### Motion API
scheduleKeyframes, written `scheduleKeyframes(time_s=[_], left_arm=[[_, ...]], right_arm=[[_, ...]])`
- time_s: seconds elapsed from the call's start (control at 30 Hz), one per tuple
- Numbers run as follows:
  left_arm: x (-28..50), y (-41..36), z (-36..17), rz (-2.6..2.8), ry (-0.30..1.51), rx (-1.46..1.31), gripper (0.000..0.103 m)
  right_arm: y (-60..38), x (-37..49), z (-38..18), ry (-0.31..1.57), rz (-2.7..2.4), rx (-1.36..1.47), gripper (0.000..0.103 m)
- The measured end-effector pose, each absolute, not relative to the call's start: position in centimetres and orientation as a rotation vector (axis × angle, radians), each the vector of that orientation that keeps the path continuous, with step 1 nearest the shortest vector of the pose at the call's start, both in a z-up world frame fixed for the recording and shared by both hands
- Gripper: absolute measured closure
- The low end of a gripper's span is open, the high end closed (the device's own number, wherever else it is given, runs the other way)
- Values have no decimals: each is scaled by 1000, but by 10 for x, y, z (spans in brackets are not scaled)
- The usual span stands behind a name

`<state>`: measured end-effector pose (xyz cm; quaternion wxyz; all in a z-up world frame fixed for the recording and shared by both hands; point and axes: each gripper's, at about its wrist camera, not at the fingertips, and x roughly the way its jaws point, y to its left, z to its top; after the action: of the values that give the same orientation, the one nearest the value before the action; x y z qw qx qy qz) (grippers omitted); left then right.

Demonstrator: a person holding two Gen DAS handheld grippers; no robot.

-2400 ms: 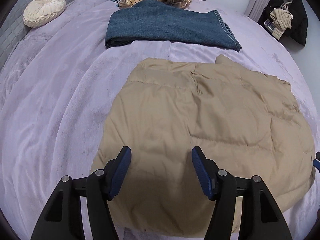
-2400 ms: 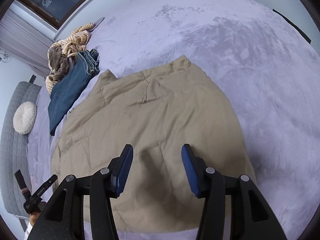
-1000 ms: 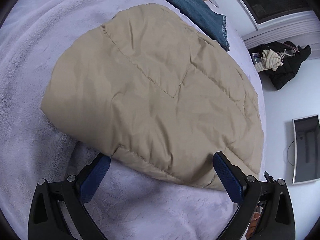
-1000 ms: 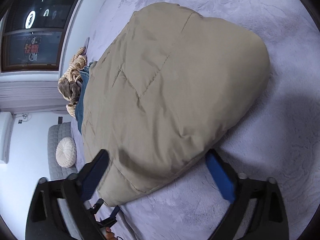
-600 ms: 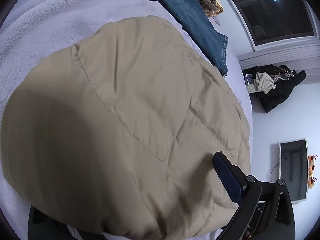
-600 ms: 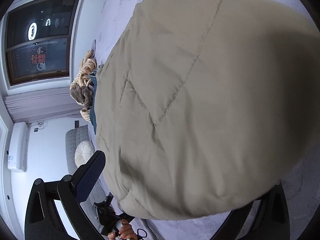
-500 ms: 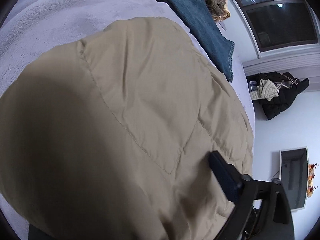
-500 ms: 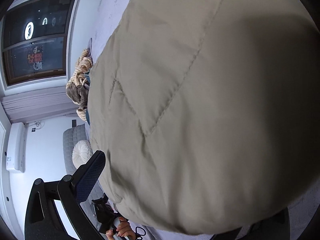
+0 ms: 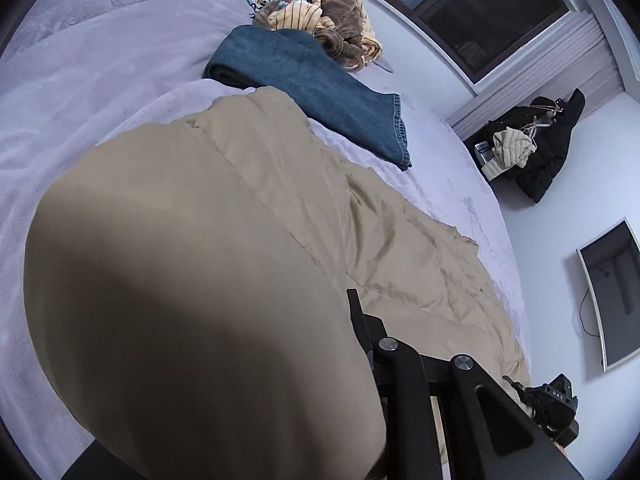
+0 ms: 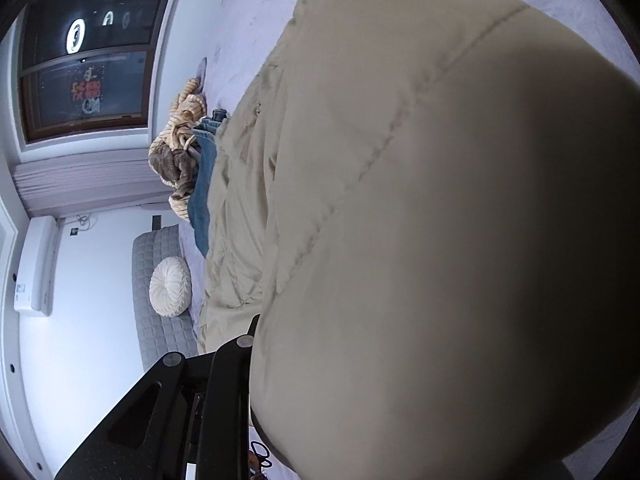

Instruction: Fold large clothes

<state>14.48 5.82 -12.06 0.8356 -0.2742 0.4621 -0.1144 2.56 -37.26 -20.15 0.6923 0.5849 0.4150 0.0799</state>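
Observation:
A tan quilted puffer jacket point(image 9: 224, 280) lies on the lavender bed point(image 9: 80, 92) and bulges up close to both cameras. In the left wrist view my left gripper point(image 9: 352, 316) is shut on the jacket's near edge; only its right finger point(image 9: 360, 320) shows, the other is hidden under the fabric. In the right wrist view the jacket point(image 10: 440, 220) fills most of the frame. My right gripper point(image 10: 256, 332) is shut on its near edge; only the left finger point(image 10: 252, 328) shows.
Folded blue jeans point(image 9: 312, 88) lie beyond the jacket, with a heap of striped and brown clothes point(image 9: 332, 16) behind them. A cream round pillow point(image 10: 170, 288) rests by the grey headboard point(image 10: 156, 300). Dark coats point(image 9: 548, 152) hang by the wall.
Both grippers went from open over the jacket down to its near edge, pushed in around it and closed. The gripped edge now stands raised, hiding most of each gripper.

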Motion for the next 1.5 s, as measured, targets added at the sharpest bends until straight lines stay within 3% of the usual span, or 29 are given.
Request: scheduleKeyframes(time_s=[0.43,0.77,0.83,0.93,1.1,1.33,1.4,1.5], left_arm=[[-4,87,-115,-193,1045,-593,80],[-89,118,-141,-232,1160,-580,80],[-97,121,-151,-213,1199,-555,78],[-111,129,-155,-146,1247,-486,57],[-133,144,-134,-101,1256,-335,57],[-147,136,-91,-55,1123,-134,57],[-145,134,-77,-34,1073,-106,57],[-140,136,-67,-54,1047,-113,57]], right_arm=[[-359,-69,-196,1046,224,1235,78],[-332,-155,-199,1073,156,1268,77],[-330,-158,-202,1083,125,1269,75],[-333,-164,-210,1106,54,1233,63],[-343,-176,-201,1103,-51,1176,52],[-352,-194,-187,1087,-216,1109,54],[-351,-199,-182,1093,-241,1065,67],[-347,-211,-173,1100,-255,1024,74]])
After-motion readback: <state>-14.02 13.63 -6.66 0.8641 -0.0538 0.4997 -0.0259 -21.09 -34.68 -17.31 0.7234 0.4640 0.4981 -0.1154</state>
